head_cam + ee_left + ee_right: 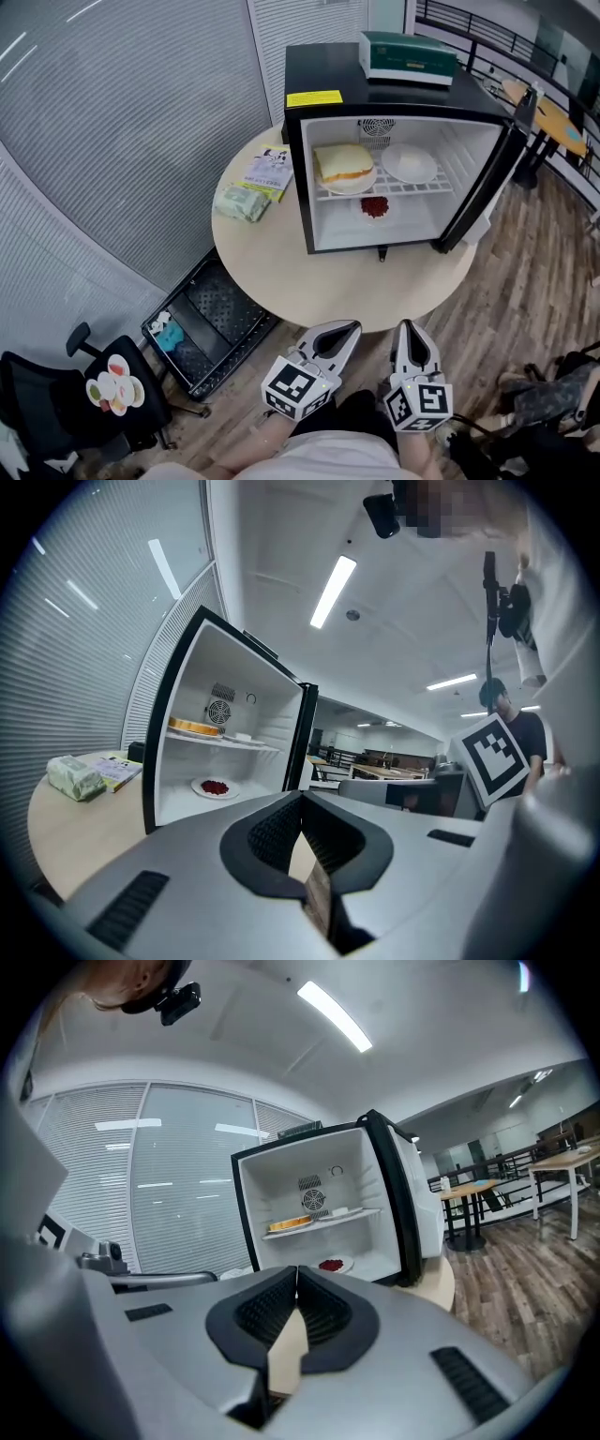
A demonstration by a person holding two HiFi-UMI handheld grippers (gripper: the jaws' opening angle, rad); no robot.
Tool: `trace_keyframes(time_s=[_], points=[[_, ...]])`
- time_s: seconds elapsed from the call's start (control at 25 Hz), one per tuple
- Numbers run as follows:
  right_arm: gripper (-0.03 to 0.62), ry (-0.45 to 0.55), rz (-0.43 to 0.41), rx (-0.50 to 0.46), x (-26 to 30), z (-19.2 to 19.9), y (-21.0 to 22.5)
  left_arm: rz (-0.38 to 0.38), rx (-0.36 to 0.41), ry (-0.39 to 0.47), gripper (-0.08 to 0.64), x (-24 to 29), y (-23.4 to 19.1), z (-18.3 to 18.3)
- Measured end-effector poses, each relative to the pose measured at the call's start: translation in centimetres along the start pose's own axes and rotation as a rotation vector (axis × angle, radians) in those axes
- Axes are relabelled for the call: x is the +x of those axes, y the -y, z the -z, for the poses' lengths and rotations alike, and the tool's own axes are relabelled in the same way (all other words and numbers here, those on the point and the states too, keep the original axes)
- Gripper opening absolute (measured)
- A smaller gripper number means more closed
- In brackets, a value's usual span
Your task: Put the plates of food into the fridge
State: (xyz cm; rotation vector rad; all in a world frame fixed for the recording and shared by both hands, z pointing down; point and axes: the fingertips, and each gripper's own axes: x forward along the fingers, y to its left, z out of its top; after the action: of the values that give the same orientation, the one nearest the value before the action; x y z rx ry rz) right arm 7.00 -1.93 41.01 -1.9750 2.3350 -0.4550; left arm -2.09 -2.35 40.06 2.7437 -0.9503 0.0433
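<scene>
Both the left gripper point(349, 330) and the right gripper point(410, 328) were pressed together and empty, held side by side just off the near edge of the table point(281, 272). On the table, the fridge point(323, 66) stood with its door point(487, 178) open to the right. Its shelf held a plate of bread point(344, 169) on the left and a white plate point(410, 164) on the right. A plate of red food point(375, 208) lay on the fridge floor.

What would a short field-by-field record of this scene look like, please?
fridge: on the round table, door open
upper shelf: sandwich plate at left, white plate at right
fridge floor: plate of red food
fridge top: green box
table beside fridge: booklet, green packet
left gripper: shut, empty, near the person's body
right gripper: shut, empty, beside it
</scene>
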Motion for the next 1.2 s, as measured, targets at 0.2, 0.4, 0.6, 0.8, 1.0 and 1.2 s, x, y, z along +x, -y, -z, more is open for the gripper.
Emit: trace_keyframes(time_s=[0.2, 0.4, 0.6, 0.8, 1.0, 1.2], points=[[0.008, 0.008, -0.004, -0.004, -0.2, -0.9, 0.7, -0.001, 0.001, 0.026, 0.005, 0.8, 0.9, -0.6], [0.008, 0.012, 0.0, 0.014, -0.4, -0.8, 1.5, 0.012, 0.014, 0.014, 0.005, 1.5, 1.7, -0.4], [0.008, 0.02, 0.016, 0.021, -0.3, -1.1, 2.5, 0.025, 0.022, 0.009, 0.005, 2.5, 1.8, -0.5], [0.008, 0.026, 0.035, 0.026, -0.3, -1.3, 3.4, 0.046, 0.032, 0.009, 0.005, 3.5, 2.2, -0.8], [0.008, 0.021, 0.027, 0.023, 0.1, -1.3, 3.7, 0.05, 0.035, 0.01, 0.005, 4.2, 2.3, -0.7], [0.008, 0.014, 0.022, 0.025, 0.4, -1.2, 3.7, 0.046, 0.034, 0.011, 0.005, 4.6, 2.1, -0.7]])
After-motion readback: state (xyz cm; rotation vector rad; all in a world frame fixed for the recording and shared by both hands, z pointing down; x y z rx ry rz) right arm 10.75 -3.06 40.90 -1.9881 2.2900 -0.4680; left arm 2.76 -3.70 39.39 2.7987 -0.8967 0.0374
